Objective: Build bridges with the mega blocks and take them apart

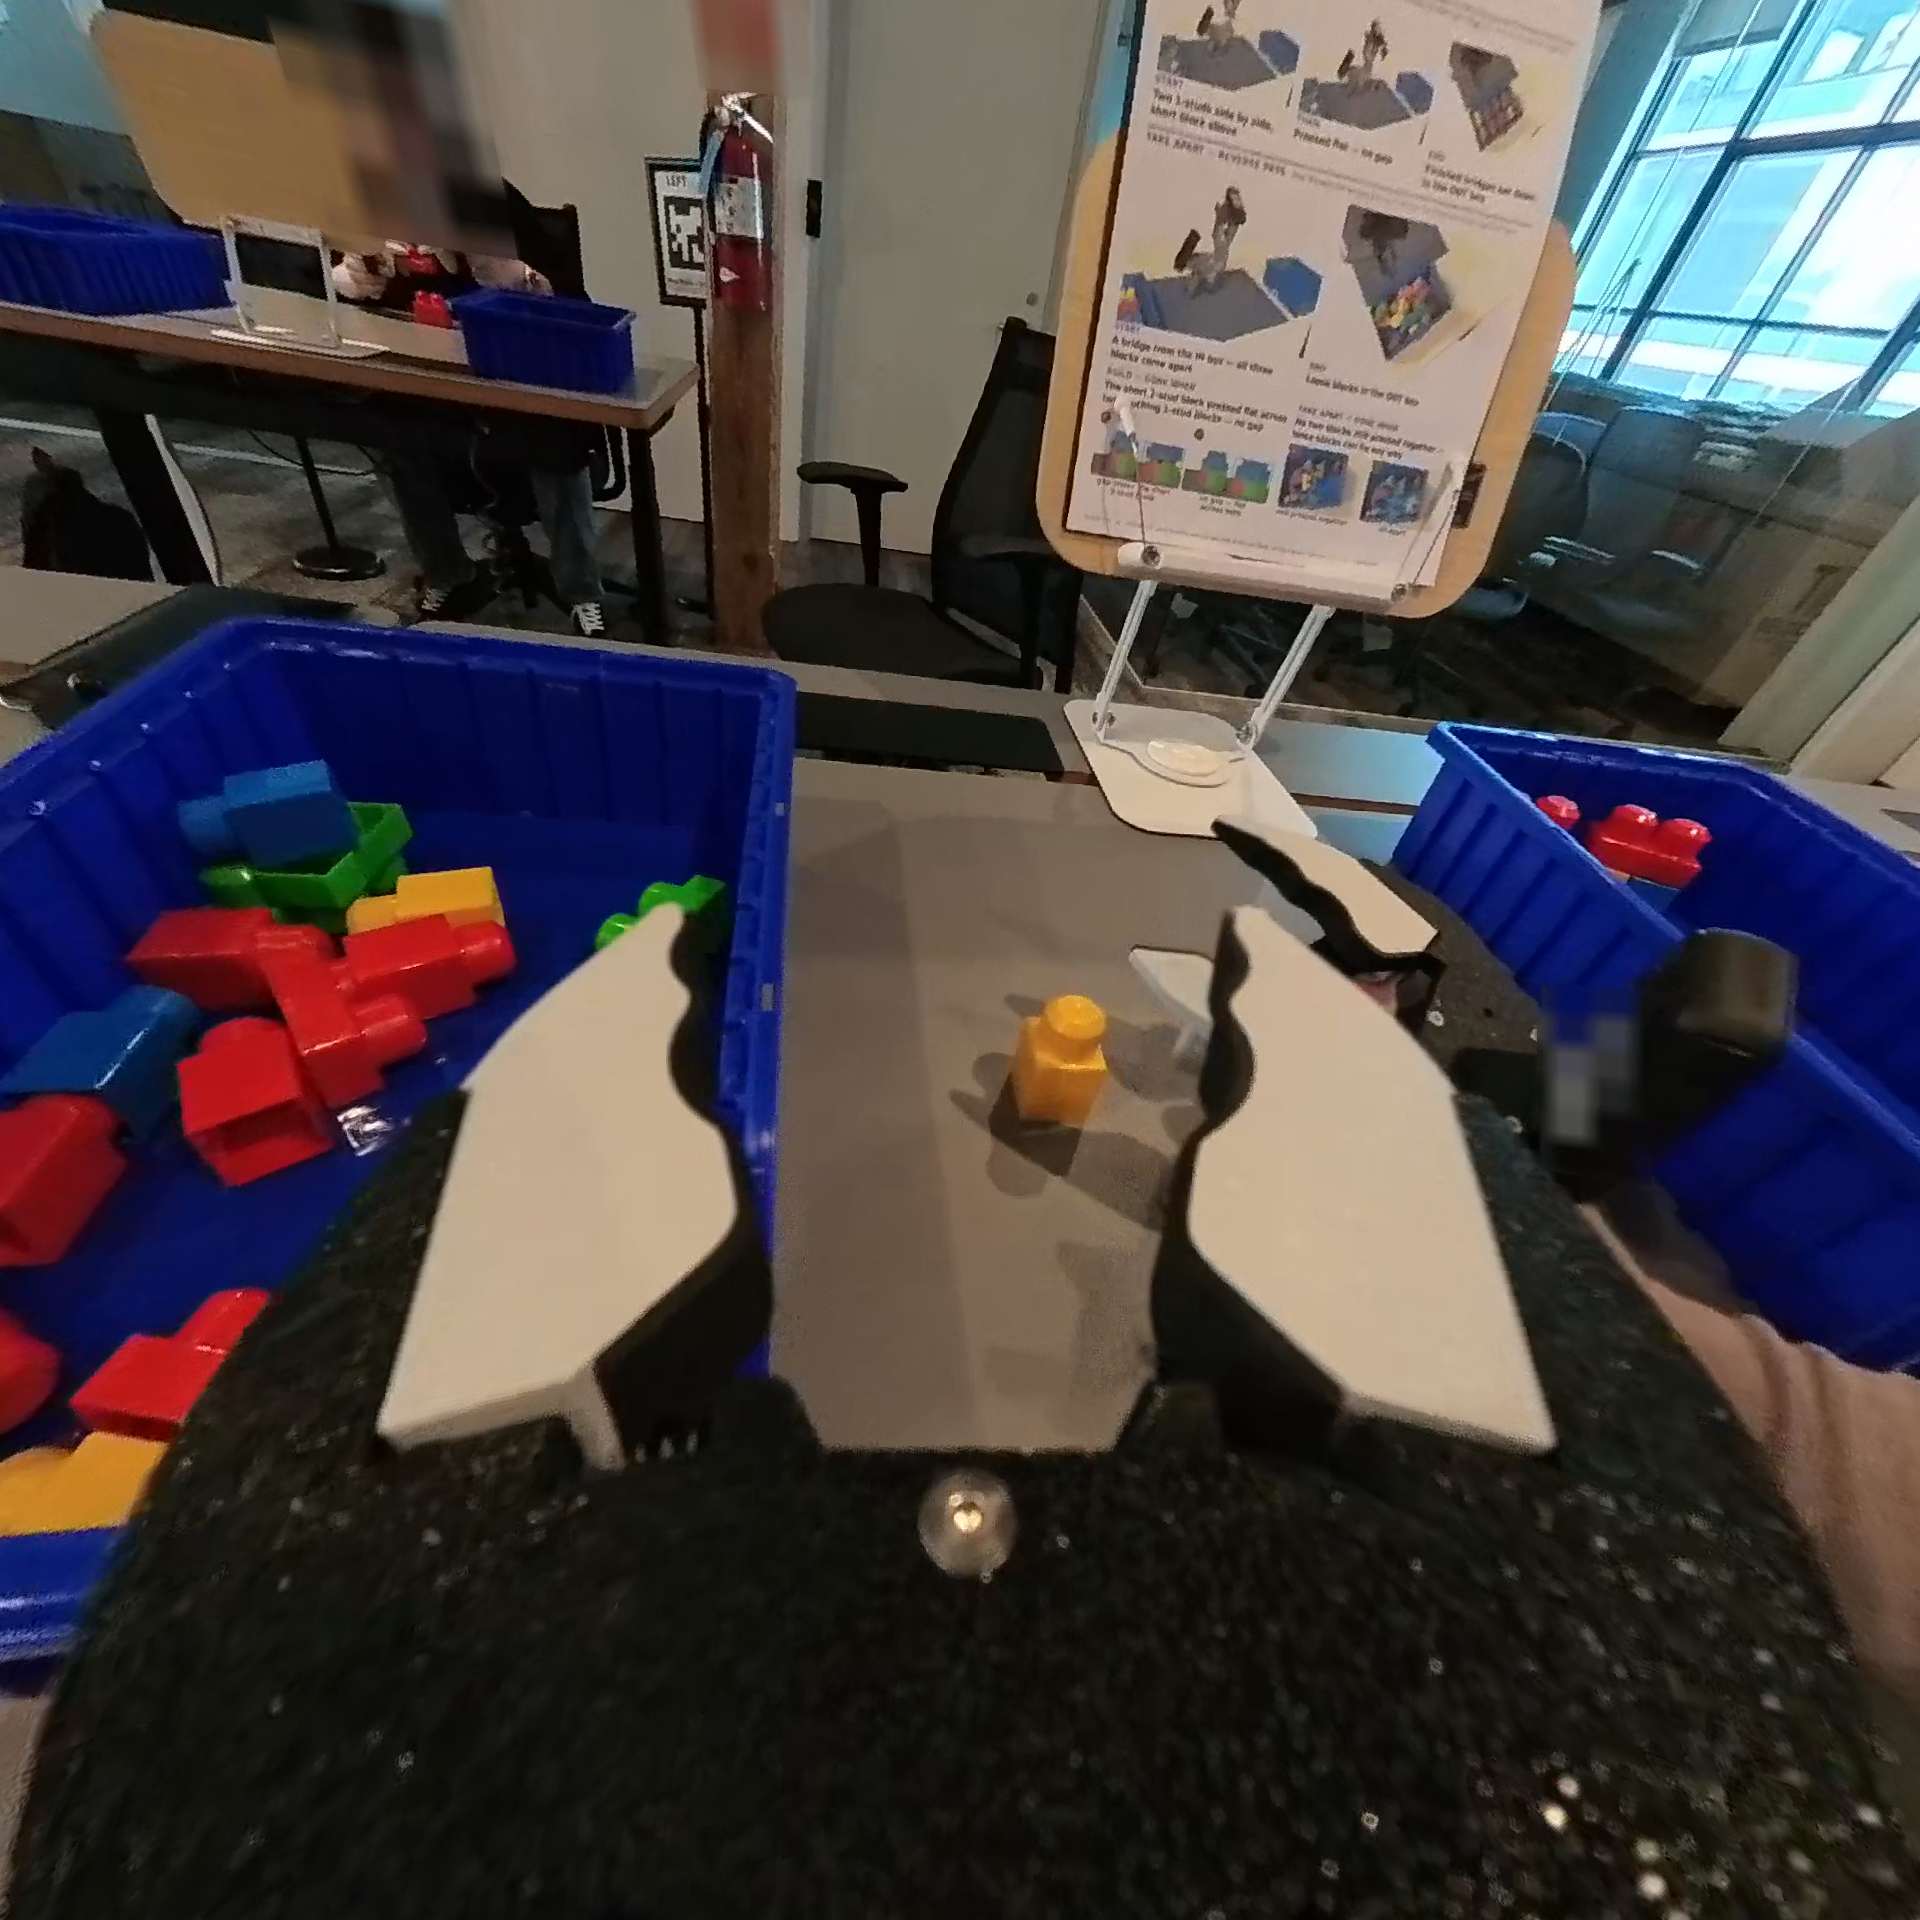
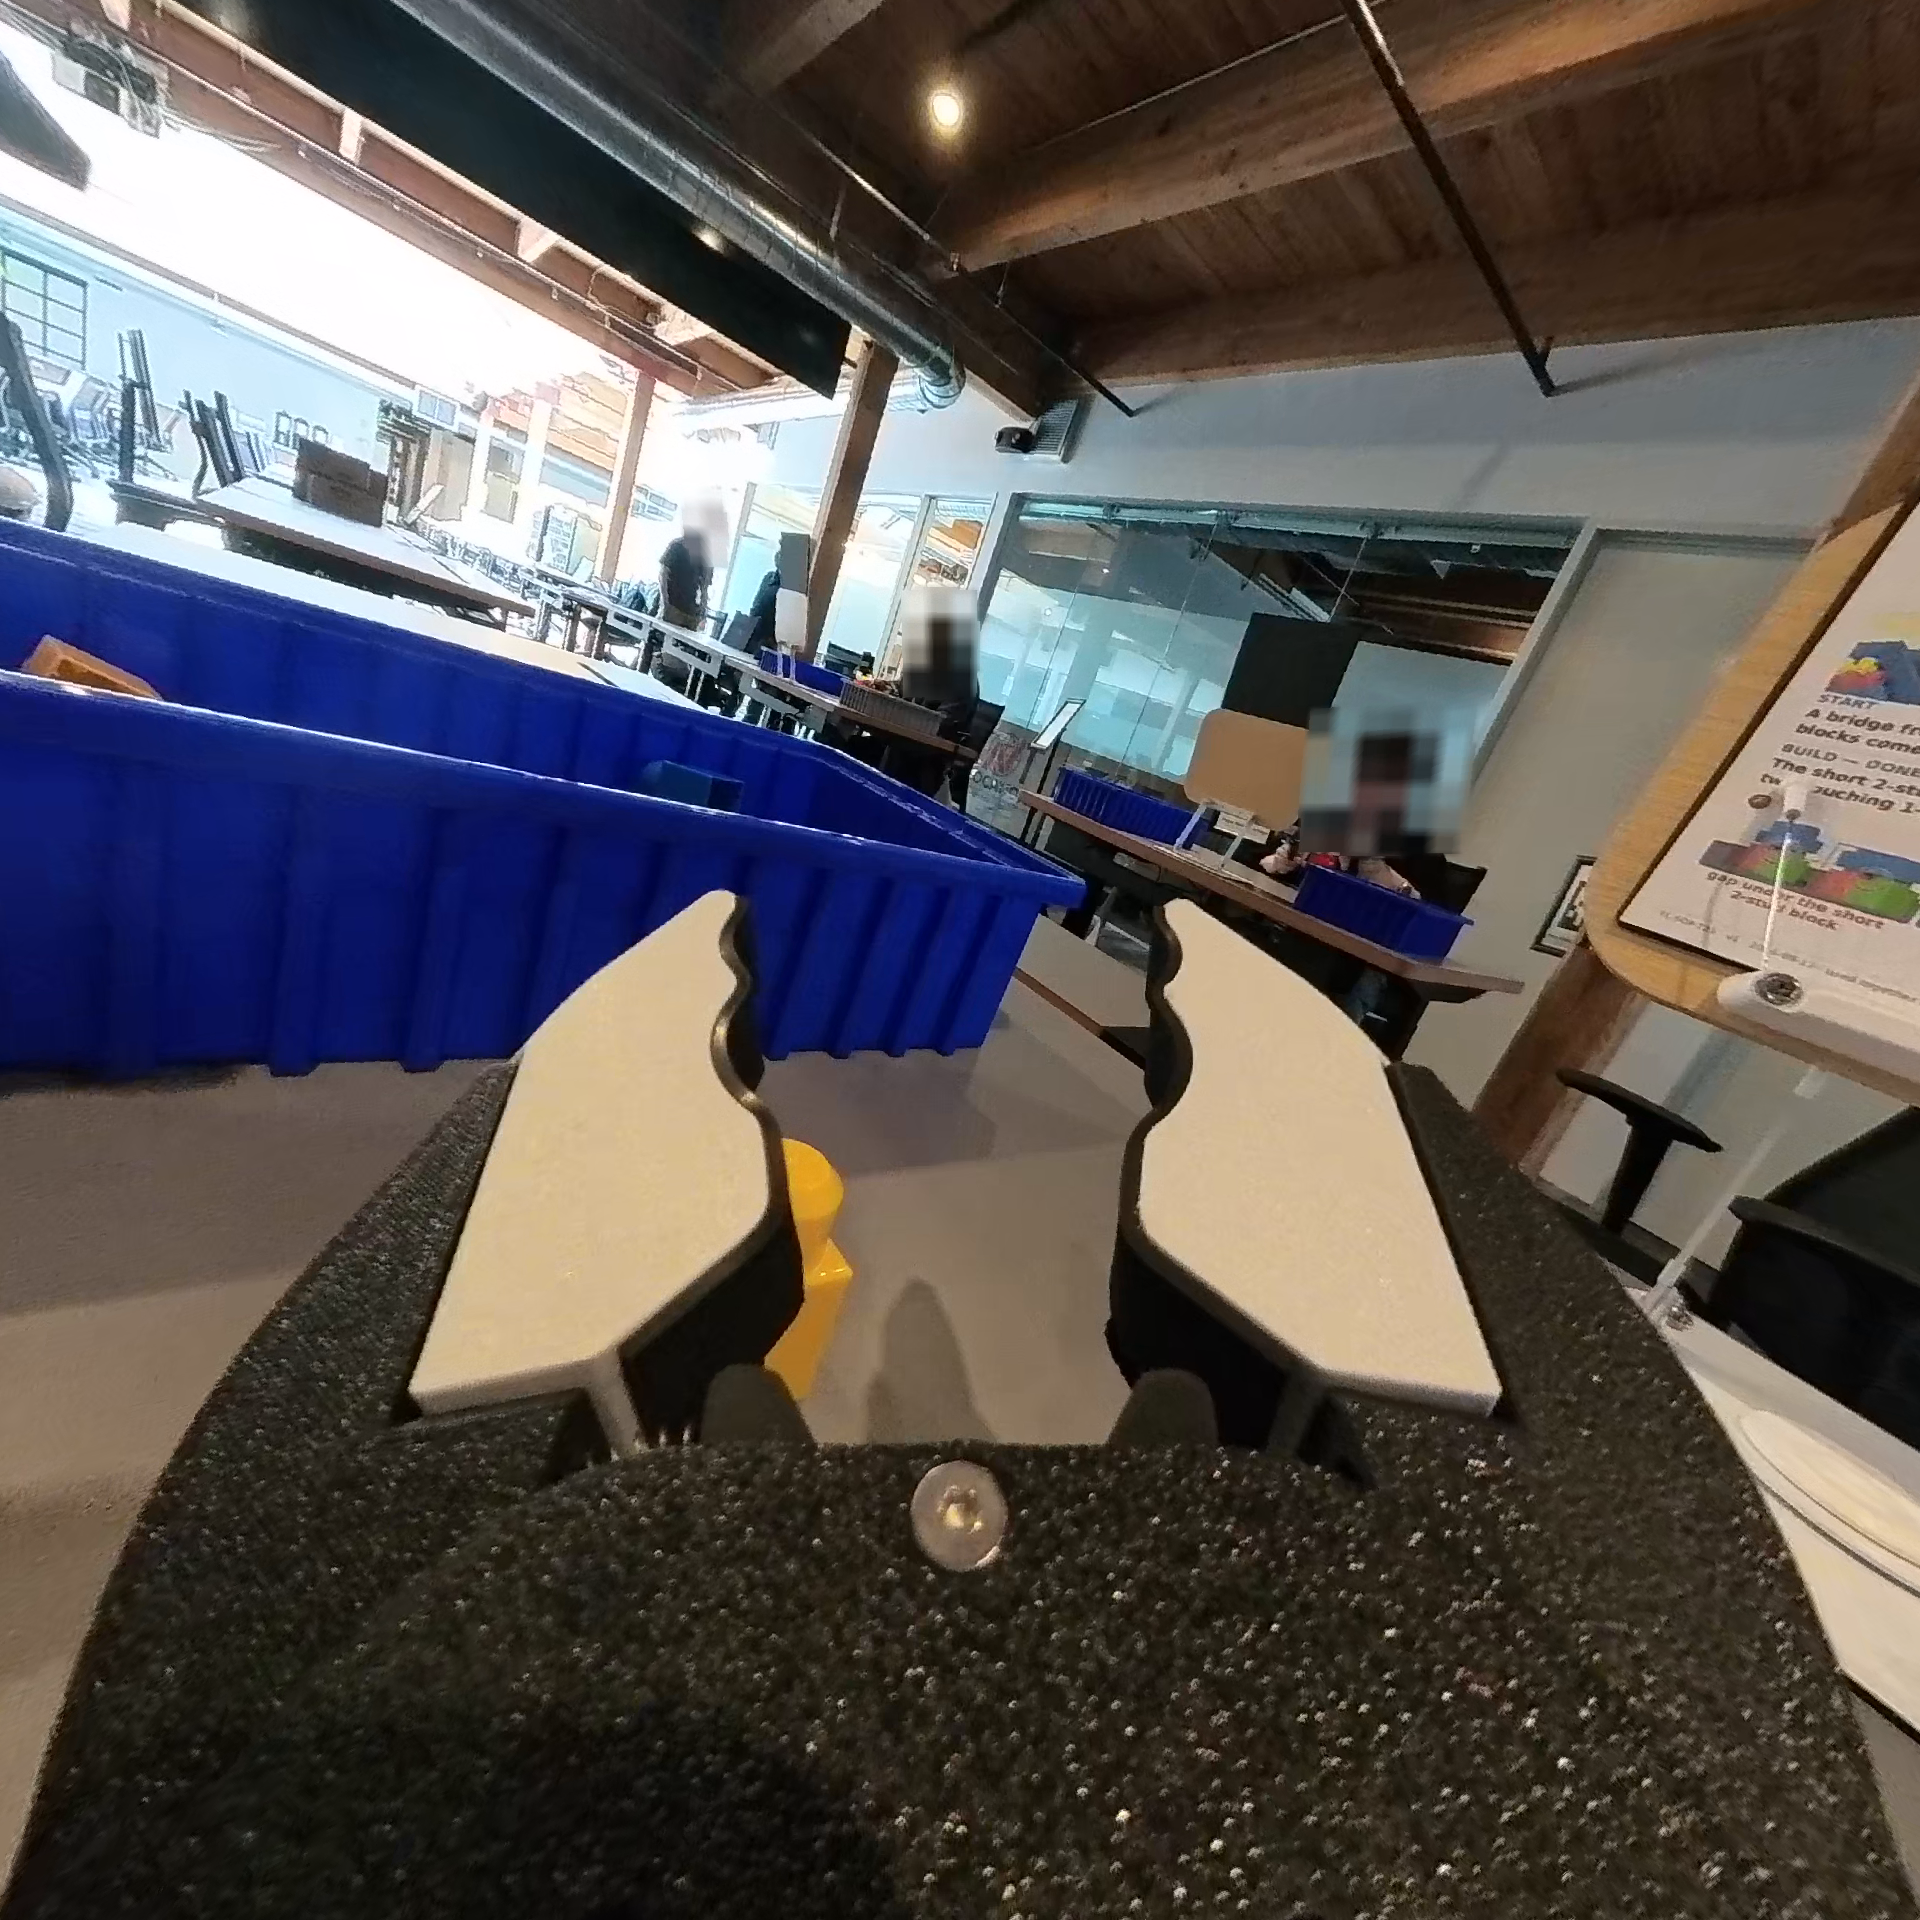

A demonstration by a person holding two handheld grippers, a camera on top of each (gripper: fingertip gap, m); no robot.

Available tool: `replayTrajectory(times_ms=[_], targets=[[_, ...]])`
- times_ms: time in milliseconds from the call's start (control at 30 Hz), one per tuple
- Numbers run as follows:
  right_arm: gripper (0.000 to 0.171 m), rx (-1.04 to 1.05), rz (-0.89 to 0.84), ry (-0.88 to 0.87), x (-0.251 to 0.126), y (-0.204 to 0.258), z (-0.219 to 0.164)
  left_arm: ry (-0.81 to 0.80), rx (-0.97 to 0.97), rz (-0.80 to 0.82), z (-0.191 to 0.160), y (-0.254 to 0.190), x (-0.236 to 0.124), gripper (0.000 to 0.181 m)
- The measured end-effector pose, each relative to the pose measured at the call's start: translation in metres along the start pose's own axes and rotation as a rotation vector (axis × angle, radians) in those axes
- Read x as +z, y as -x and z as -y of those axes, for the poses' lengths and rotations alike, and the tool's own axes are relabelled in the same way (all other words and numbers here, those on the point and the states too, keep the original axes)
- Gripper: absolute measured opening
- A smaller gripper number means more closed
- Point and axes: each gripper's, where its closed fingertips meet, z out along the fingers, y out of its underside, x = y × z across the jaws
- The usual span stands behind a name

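Note:
A yellow one-stud block (image 1: 1060, 1060) stands upright on the grey table mat (image 1: 935, 1247). My left gripper (image 1: 956, 935) is open and empty, held above the mat just short of the block, beside the left bin. In the right wrist view my right gripper (image 2: 951, 940) is open and low over the mat. The yellow block (image 2: 816, 1247) sits between its jaws, close against the left finger and partly hidden by it. One of the right gripper's fingers (image 1: 1351, 899) shows in the left wrist view, to the right of the block.
A blue bin (image 1: 764, 935) on the left holds several loose red, blue, green and yellow blocks. A second blue bin (image 1: 1538, 935) on the right holds red blocks. An instruction board on a white stand (image 1: 1299, 312) is at the table's far edge. The left bin (image 2: 520, 883) also shows in the right wrist view.

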Motion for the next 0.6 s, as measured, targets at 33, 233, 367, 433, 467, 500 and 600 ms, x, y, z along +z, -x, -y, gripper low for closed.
replayTrajectory(times_ms=[33,233,367,433,467,500,600], targets=[[0.071,-0.001,-0.003,-0.001,0.000,0.000,0.000,-0.002,0.003,0.008,0.000,0.001,0.000,0.096],[0.071,-0.010,-0.002,-0.005,0.000,0.001,0.002,-0.020,0.003,0.044,0.004,0.008,0.002,0.102],[0.071,-0.012,-0.003,-0.009,0.002,0.002,0.003,-0.004,-0.031,-0.014,-0.003,0.002,0.009,0.085],[0.071,-0.015,-0.008,-0.014,0.003,0.002,0.004,-0.002,-0.044,-0.031,-0.005,0.000,0.015,0.076],[0.071,-0.021,-0.009,-0.020,0.004,0.002,0.005,0.002,-0.045,-0.037,-0.007,-0.001,0.018,0.073],[0.071,-0.028,-0.007,-0.028,0.005,0.004,0.006,0.005,-0.047,-0.043,-0.008,-0.001,0.022,0.069],[0.071,-0.057,-0.001,-0.045,0.008,0.008,0.010,-0.032,-0.088,-0.074,-0.006,-0.005,0.036,0.060]])
